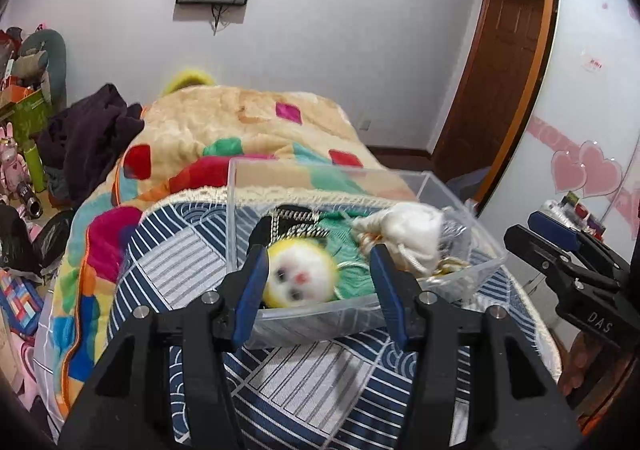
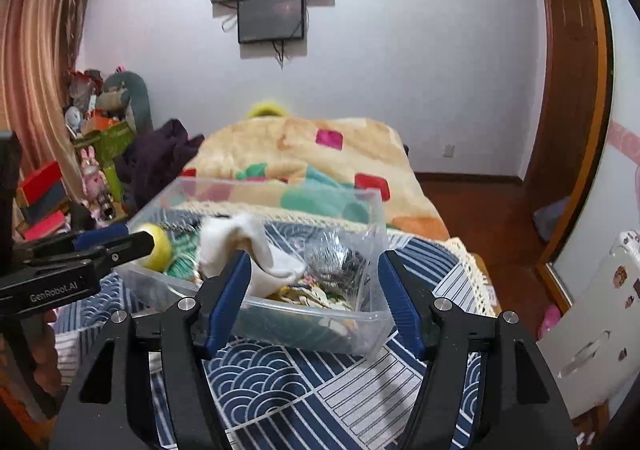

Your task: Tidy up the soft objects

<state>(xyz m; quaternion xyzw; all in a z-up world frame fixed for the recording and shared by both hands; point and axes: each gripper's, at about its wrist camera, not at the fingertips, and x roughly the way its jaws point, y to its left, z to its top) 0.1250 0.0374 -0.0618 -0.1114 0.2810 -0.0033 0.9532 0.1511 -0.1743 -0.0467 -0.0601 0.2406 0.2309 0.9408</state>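
Note:
A clear plastic bin point(image 1: 320, 314) sits on the bed's blue-and-white patterned cover point(image 1: 304, 382). Inside lie a round plush face with a yellow rim point(image 1: 298, 276), a green knit piece point(image 1: 352, 274) and a white cloth bundle point(image 1: 404, 234). My left gripper point(image 1: 319, 254) stands open over the bin's near wall. The blurred plush sits between its fingers, close to the left one and apart from the right one. My right gripper point(image 2: 314, 258) is open at the bin point(image 2: 304, 330), with the white cloth point(image 2: 248, 246) beside its left finger and a crinkled clear bag point(image 2: 340, 254) behind.
A colourful patchwork quilt point(image 1: 224, 130) is bunched behind the bin, with dark clothing point(image 1: 88, 130) to its left. Toys and boxes point(image 2: 92, 154) crowd the floor at left. A wardrobe with pink hearts point(image 1: 588, 166) and a wooden door point(image 1: 500, 70) stand at right.

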